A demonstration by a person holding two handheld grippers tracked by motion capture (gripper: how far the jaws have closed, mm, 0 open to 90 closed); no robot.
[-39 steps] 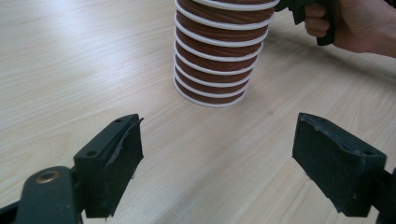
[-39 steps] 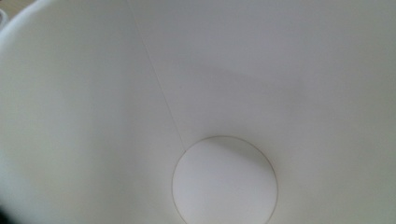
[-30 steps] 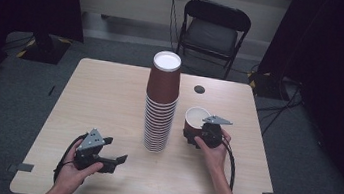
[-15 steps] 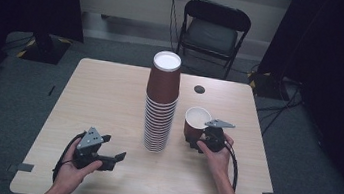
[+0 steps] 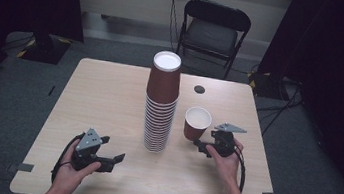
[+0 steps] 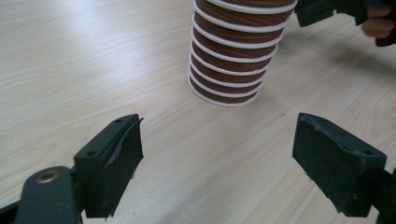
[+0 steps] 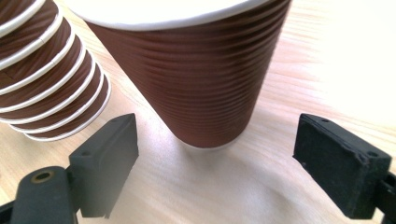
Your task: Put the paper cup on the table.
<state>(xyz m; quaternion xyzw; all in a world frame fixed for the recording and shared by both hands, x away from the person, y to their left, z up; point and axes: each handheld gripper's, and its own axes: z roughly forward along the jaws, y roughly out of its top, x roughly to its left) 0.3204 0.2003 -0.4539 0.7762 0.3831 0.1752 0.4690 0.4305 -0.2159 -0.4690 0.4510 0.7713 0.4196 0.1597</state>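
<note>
beside cup stack [image 5: 161, 103] — single cup [image 5: 197, 123] upright

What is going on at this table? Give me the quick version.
A person sits at a wooden table with a two-jaw gripper in each hand. A tall stack of brown paper cups, upside down, stands mid-table. To its right a single cup stands upright; the right gripper is open just in front of it, jaws apart and not touching. The left gripper rests open near the front edge, pointed at the stack.
</note>
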